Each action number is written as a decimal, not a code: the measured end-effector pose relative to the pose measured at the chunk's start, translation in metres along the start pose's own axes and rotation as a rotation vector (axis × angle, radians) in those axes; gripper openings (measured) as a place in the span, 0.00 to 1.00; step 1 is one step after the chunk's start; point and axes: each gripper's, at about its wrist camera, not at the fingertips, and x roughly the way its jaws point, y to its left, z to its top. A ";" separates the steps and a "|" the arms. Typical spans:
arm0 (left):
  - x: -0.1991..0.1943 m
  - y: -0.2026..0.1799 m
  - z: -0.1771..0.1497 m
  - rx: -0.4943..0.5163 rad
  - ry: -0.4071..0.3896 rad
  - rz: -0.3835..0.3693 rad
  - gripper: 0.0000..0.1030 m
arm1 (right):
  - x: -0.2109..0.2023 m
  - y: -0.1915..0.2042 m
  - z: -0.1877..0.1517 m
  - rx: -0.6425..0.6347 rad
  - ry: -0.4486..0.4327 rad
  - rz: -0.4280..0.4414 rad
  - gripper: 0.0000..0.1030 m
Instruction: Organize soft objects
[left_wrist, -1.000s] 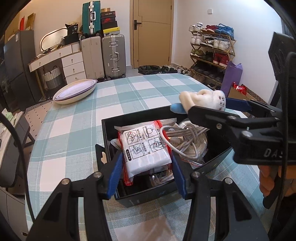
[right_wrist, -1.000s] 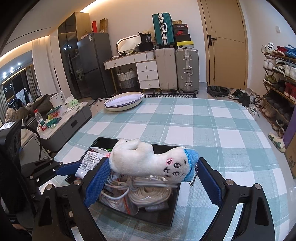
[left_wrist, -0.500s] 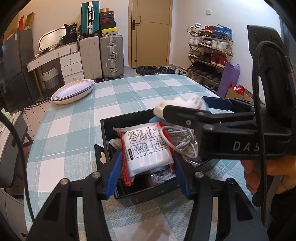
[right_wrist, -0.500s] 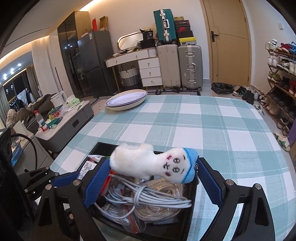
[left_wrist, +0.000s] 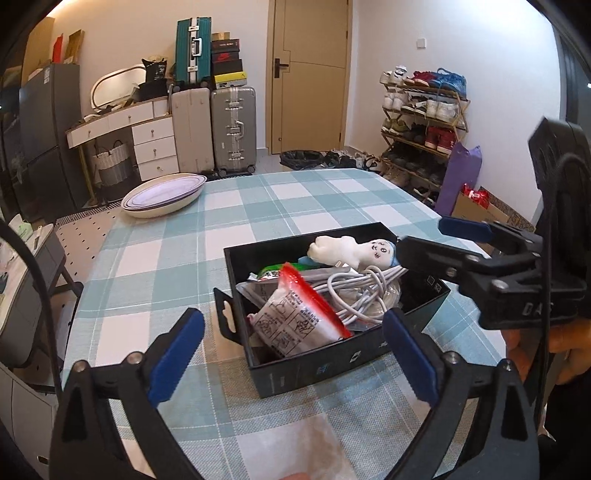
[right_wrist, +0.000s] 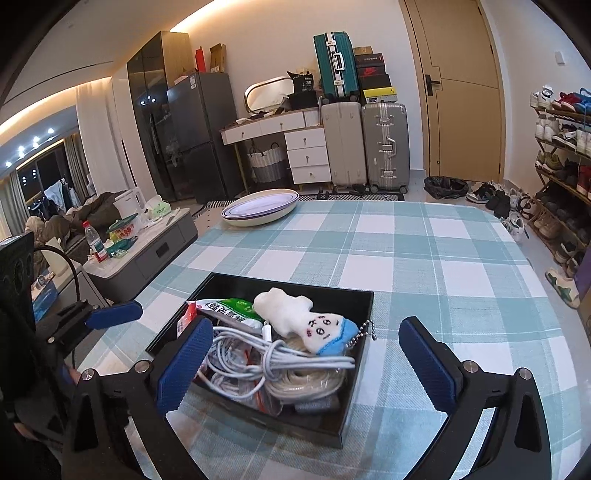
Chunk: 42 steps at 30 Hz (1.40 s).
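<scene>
Plush toy (right_wrist: 306, 325), white with a blue cap, lies in the black box (right_wrist: 354, 380) atop coiled white cables (right_wrist: 280, 365), toward the box's 12 o'clock side in the left wrist view. A red-edged packet (left_wrist: 299, 321) leans at the 7 o'clock end. Both the left gripper (left_wrist: 293, 352) and right gripper (right_wrist: 301, 360) are opening, gripping nothing. What seems a green packet (right_wrist: 236, 308) sits partly hidden behind the toy.

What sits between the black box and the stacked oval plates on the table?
Nothing: right wrist view shows only bare checked tablecloth between the black box and the stacked oval plates.
</scene>
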 end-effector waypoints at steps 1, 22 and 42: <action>-0.002 0.001 -0.001 -0.005 -0.006 0.006 0.98 | -0.004 0.000 -0.002 0.000 -0.006 0.003 0.99; -0.022 0.005 -0.025 -0.055 -0.156 0.088 1.00 | -0.048 0.026 -0.055 -0.137 -0.124 0.031 0.99; -0.026 0.007 -0.047 -0.096 -0.217 0.117 1.00 | -0.058 0.024 -0.071 -0.170 -0.174 0.007 0.99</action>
